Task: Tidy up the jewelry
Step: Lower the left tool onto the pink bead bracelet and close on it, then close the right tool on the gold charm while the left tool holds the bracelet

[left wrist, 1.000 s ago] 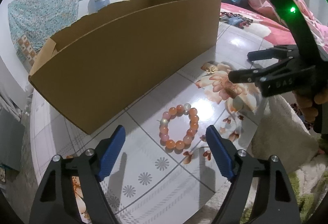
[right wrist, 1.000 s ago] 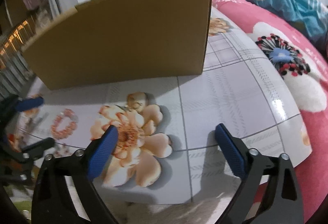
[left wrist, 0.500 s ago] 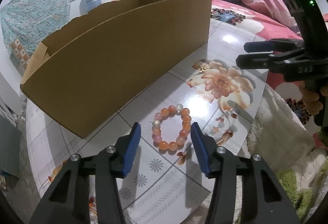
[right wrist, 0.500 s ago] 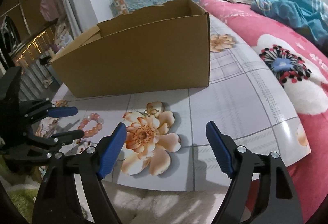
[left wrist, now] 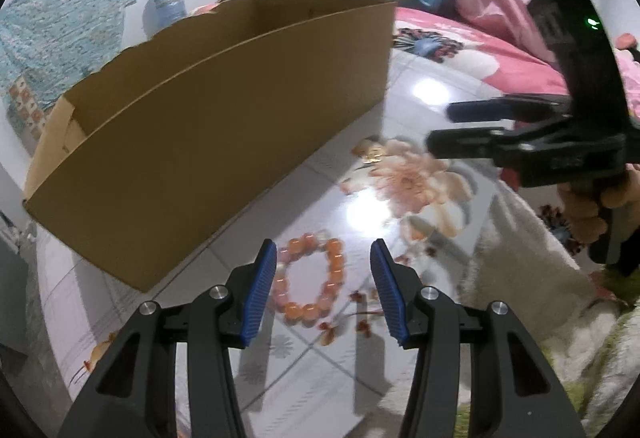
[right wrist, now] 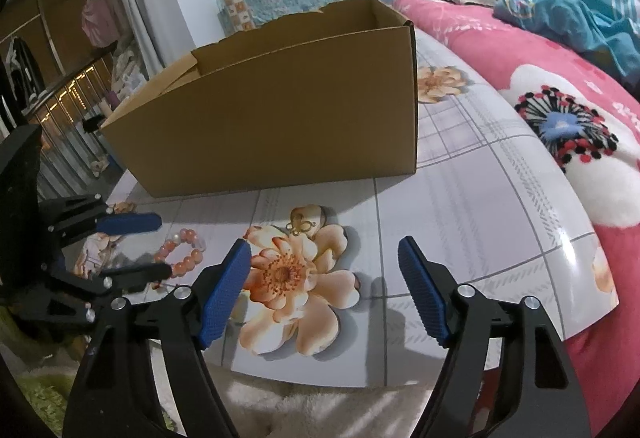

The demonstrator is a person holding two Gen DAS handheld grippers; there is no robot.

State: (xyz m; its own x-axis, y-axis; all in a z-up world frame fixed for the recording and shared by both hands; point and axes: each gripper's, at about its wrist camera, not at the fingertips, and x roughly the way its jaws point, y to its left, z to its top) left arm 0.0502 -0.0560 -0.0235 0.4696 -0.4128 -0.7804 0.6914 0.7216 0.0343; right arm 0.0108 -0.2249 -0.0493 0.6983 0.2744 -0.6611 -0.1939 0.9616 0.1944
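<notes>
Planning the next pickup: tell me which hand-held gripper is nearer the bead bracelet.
Left. The left hand-held gripper, closing, straddles the bead bracelet; the right hand-held gripper is off to its side.

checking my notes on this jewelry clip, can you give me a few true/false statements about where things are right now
1. The bead bracelet lies on the table between the left gripper's fingers. True; its jaws are closing.
2. The bracelet is inside the cardboard box. False: it lies on the table in front of the box.
3. The right gripper holds the small gold piece. False: nothing is between its closing jaws; the piece lies on the flower print beyond them.
4. The box is open at the top. True.
</notes>
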